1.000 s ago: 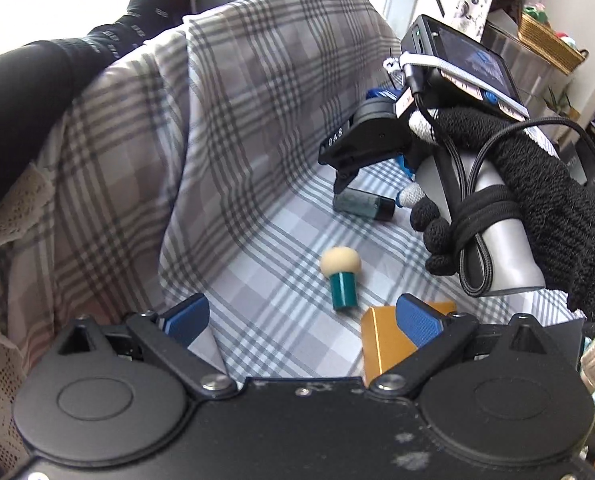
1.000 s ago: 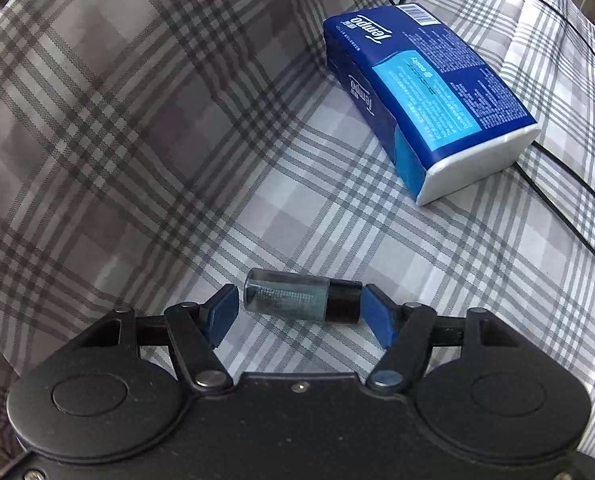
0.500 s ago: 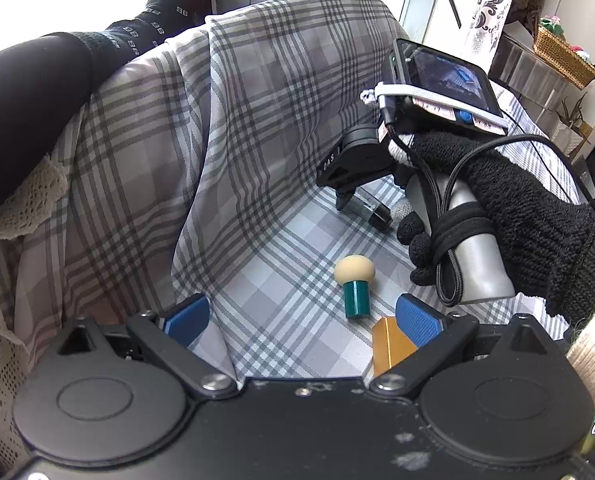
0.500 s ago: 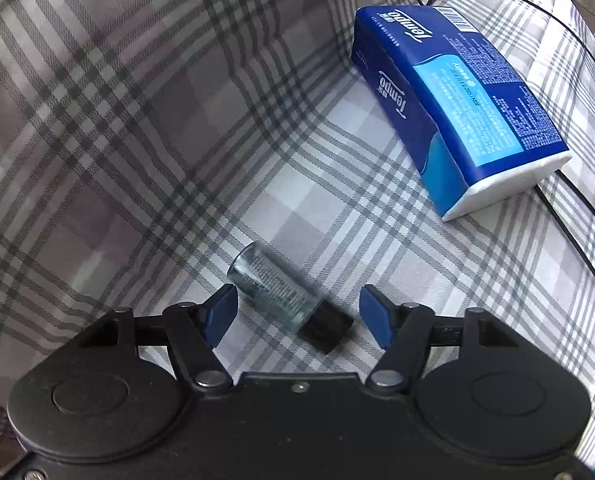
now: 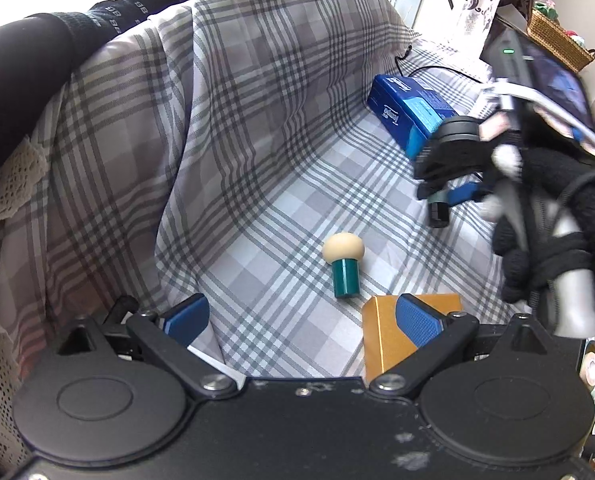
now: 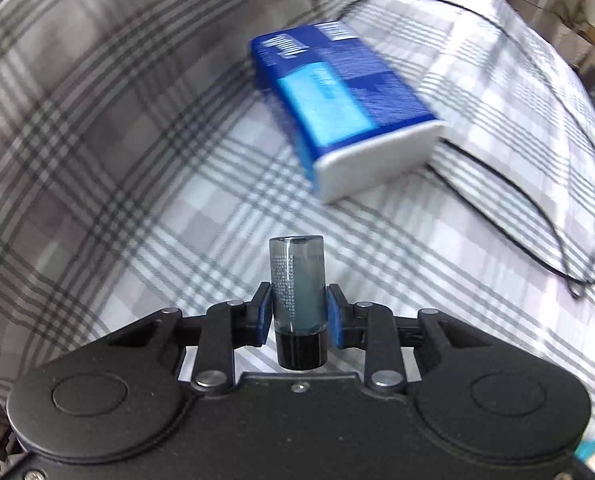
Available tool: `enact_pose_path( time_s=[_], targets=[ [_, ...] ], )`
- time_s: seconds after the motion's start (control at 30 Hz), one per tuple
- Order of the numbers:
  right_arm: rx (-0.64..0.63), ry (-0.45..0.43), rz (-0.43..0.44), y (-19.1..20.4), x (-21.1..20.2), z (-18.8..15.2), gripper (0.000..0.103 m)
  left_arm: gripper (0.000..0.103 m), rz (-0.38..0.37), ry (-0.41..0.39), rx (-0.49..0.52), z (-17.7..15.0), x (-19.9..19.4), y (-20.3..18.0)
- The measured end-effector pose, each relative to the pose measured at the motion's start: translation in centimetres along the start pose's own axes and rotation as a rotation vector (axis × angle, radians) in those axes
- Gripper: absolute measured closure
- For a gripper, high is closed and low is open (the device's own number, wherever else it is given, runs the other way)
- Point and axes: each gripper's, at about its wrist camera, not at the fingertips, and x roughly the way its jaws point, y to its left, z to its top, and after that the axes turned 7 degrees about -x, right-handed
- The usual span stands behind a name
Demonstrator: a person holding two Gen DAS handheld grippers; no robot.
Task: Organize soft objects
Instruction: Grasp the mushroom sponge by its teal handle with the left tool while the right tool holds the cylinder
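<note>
Our right gripper (image 6: 296,316) has just closed on the small bottle (image 6: 297,300), which lay loose between its jaws a moment ago; it now stands gripped above the checked cloth (image 6: 145,208), near the blue tissue pack (image 6: 337,112). Our left gripper (image 5: 301,316) hangs open and empty, so carrying can begin

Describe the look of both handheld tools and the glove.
Both tools, left tool and right tool, share a black body, round pivot covers, silver screws and blue ribbed pads. The right has a grey handle wrapped in black cable; black knit glove.
</note>
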Motion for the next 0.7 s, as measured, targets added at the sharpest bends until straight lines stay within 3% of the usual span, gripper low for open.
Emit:
enact_pose_path(
  time_s=[0.27,0.47,0.7],
  targets=[
    [0.144,-0.083,-0.022,-4.2,-6.0,-5.5,0.073,0.003,-0.008,0.015,0.047,-0.4,0.5,-0.7],
    [0.142,-0.151,-0.017,-3.8,-10.3,-9.8,0.073,0.003,-0.037,0.054,0.078,-0.1,1.2,-1.1],
    [0.18,-0.218,0.008,-2.1,-12.4,-15.6,0.073,0.003,-0.084,0.138,0.152,1.1,2.7,-2.1]
  ],
)
